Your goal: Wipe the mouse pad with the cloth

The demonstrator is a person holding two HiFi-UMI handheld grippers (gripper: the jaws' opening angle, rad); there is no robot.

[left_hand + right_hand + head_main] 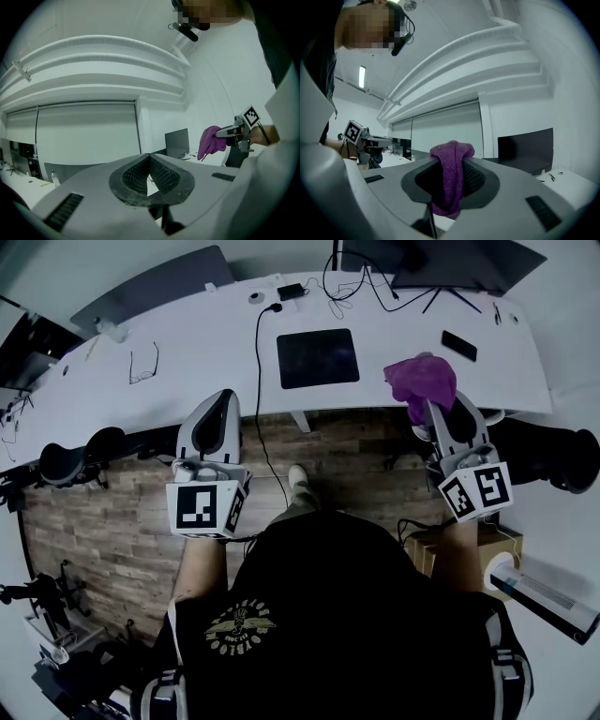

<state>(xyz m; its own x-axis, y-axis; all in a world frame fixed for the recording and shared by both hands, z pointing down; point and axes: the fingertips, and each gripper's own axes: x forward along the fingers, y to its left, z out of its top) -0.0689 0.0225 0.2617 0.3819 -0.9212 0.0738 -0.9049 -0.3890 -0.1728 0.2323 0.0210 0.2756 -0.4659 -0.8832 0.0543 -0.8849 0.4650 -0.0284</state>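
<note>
Now, cloth (420,379): purple, bunched, held up by the right gripper (429,411). In the head view it sits over the near edge of the white tabletop (206,334), just right of the mouse pad (318,358) and apart from it.
Right gripper: fingers (477,179) clamped on the cloth; a fold stands above them, the rest hangs below.
Left gripper (221,397): short of the tabletop's near edge, left of the mouse pad; fingers (164,176) closed tip to tip, nothing between.
Mouse pad: dark rectangle lying flat mid-tabletop.
Also on tabletop: eyeglasses (142,365) far left; phone (459,345) behind the cloth, to its right; cables (356,287) along the back.
</note>
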